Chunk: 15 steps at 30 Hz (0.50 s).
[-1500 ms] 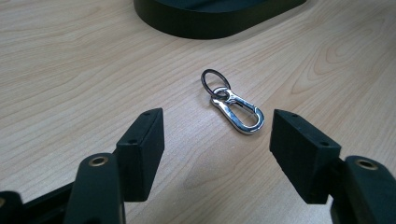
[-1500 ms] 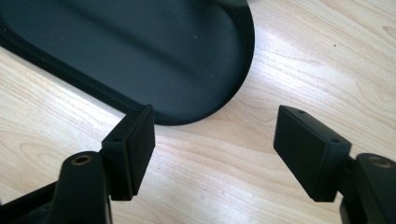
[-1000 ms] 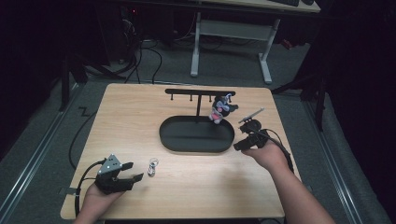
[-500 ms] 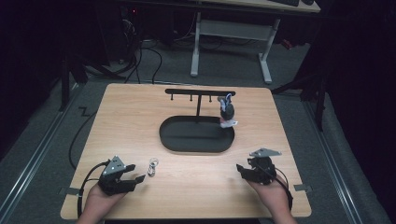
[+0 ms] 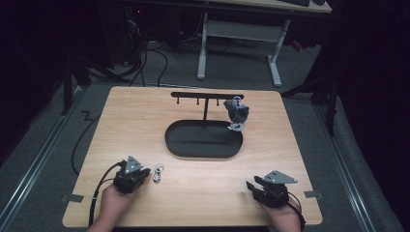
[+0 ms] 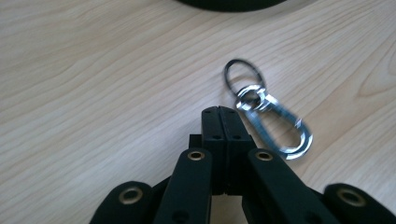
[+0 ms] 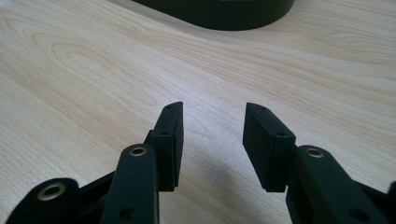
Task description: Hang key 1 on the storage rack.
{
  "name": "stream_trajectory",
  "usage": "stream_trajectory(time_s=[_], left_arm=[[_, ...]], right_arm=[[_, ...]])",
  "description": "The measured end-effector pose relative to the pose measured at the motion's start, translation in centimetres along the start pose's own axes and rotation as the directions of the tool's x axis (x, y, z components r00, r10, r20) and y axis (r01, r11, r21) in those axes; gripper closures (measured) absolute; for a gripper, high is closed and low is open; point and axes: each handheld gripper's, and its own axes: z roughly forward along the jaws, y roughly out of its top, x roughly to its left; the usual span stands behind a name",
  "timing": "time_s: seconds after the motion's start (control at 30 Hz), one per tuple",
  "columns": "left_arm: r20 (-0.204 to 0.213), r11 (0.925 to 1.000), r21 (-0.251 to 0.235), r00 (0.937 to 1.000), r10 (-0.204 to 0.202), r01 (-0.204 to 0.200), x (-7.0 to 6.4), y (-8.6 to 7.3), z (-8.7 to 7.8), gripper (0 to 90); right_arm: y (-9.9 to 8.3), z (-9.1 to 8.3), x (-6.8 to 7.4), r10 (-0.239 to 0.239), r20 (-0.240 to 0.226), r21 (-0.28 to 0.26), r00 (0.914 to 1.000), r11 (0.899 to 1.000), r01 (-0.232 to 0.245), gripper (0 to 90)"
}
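A black stand with a hook bar rises from an oval black tray at mid-table. A small grey toy keychain hangs from the bar's right end. A silver carabiner with a ring lies flat on the wood, just right of my left gripper, whose jaws are shut on nothing. My right gripper rests at the front right, jaws open and empty, pointing toward the tray.
The wooden table has bare room on both sides of the tray and along its front edge. Cables trail off the left edge. A white-legged desk stands on the floor beyond the table.
My right gripper has pulled back from the stand's right end to the table's front right, leaving the toy keychain hanging on the bar. The left gripper has stayed put.
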Motion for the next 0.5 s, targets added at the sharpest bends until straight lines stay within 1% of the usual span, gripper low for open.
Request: stream_trajectory(time_s=[0.03, 0.1, 0.17, 0.23, 0.33, 0.43, 0.5], left_arm=[[-0.001, 1.0, 0.002, 1.0, 0.005, -0.005, -0.5, 0.3, 0.2, 90.0], [0.001, 0.9996, 0.005, 0.9996, 0.028, -0.028, -1.6, 0.8, 0.7, 90.0], [0.013, 0.9988, 0.007, 0.9988, 0.048, -0.048, -3.0, 1.3, 1.2, 90.0], [0.03, 0.9977, 0.013, 0.9973, 0.067, -0.067, -4.4, 1.9, 1.6, 90.0], [0.062, 0.995, 0.005, 0.9931, 0.1, -0.1, -6.6, 2.9, 2.6, 90.0], [0.091, 0.9932, 0.001, 0.9891, 0.116, -0.116, -8.2, 3.8, 3.5, 90.0], [0.115, 0.993, -0.012, 0.9862, 0.118, -0.118, -9.2, 4.3, 4.2, 90.0]], right_arm=[[0.0, 0.0, 0.0, -0.001, -0.007, -0.002, 1.0, 1.0, 0.001, 58.8], [0.0, -0.1, 0.0, 0.005, -0.022, -0.01, 0.9997, 1.0, -0.005, 58.5], [0.0, -0.2, 0.0, 0.007, -0.032, -0.015, 0.9995, 1.0, -0.008, 58.5], [0.0, -0.2, 0.0, 0.005, -0.041, -0.017, 0.9992, 1.0, -0.006, 58.4], [0.0, -0.2, 0.0, 0.009, -0.056, -0.016, 0.9984, 1.0, -0.01, 58.4], [0.0, -0.2, 0.0, 0.011, -0.068, -0.009, 0.9976, 1.0, -0.012, 58.4], [0.0, -0.1, -0.1, 0.013, -0.074, -0.011, 0.9972, 1.0, -0.014, 58.5]])
